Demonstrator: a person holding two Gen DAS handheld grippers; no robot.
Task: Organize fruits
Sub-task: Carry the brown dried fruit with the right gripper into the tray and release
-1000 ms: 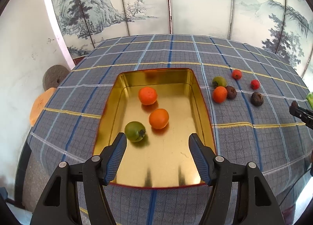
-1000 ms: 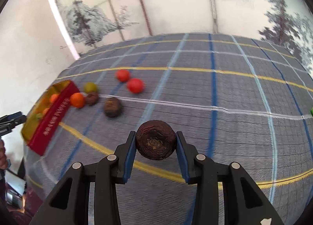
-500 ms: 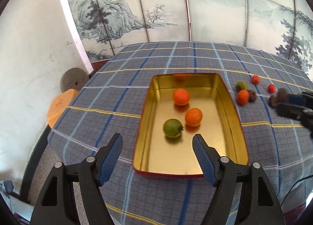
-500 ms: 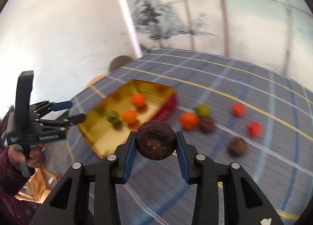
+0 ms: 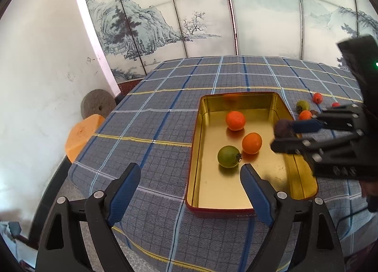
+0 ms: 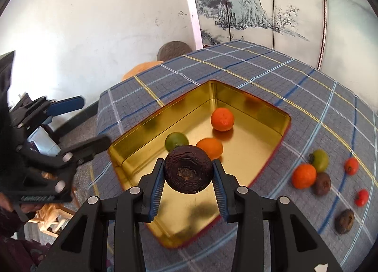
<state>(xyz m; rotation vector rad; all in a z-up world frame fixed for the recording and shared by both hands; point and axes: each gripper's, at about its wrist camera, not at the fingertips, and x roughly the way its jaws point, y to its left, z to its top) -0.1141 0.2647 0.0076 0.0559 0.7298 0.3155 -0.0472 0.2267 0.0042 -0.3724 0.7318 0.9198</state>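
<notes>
Now the right hand-held gripper (image 6: 188, 172) holds the dark fruit (image 6: 188, 172) tight, just above the near part of the tin (image 6: 245, 100), while the left hand-held gripper (image 5: 189, 191), just opened wide and empty, waits beside it.

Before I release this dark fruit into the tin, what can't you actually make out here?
- Left wrist view: dark wrinkled fruit blurred, half hidden by the right gripper.
- Left wrist view: fruits beyond the gold tin partly covered by that gripper.
- Right wrist view: tin floor under the fruit hidden.
</notes>
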